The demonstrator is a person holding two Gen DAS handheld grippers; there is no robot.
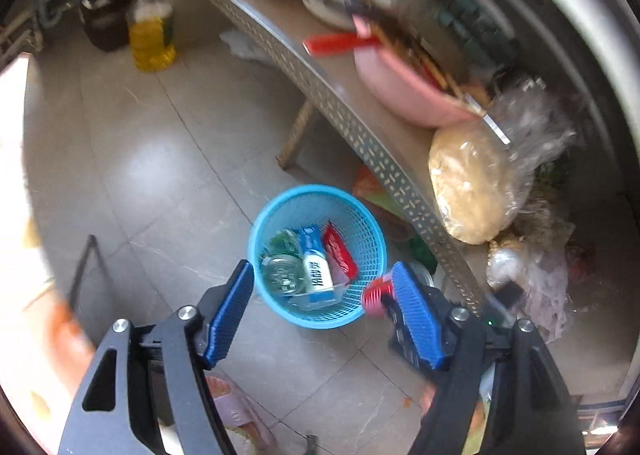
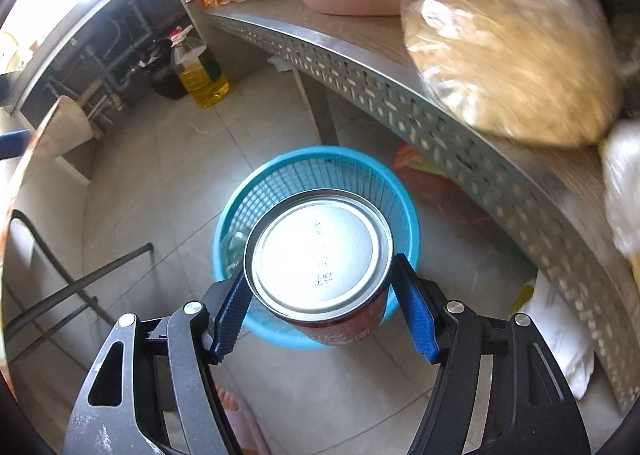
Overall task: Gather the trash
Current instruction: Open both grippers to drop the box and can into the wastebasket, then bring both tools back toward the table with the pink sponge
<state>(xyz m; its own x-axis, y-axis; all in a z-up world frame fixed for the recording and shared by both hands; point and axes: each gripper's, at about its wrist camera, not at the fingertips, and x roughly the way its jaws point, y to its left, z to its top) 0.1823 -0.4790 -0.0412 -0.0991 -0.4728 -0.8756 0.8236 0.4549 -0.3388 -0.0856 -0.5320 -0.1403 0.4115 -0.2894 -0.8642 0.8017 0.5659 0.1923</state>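
A blue mesh wastebasket (image 1: 357, 215) stands on the tiled floor beside a metal table; it also shows in the right wrist view (image 2: 256, 191). It holds a blue-and-white carton (image 1: 316, 267), a red wrapper (image 1: 340, 255) and a clear bottle (image 1: 282, 273). My left gripper (image 1: 322, 291) is open and empty above the basket. My right gripper (image 2: 320, 295) is shut on a red can (image 2: 318, 259), silver end facing the camera, held over the basket. The can's edge (image 1: 376, 295) shows in the left wrist view just behind my left gripper's right finger.
A perforated metal table (image 1: 348, 111) runs along the right, with a pink basin (image 1: 400, 91), bowls and a plastic bag of food (image 1: 472, 187). An oil bottle (image 1: 150, 31) stands on the floor at the back. A dark chair frame (image 2: 80, 283) stands at left.
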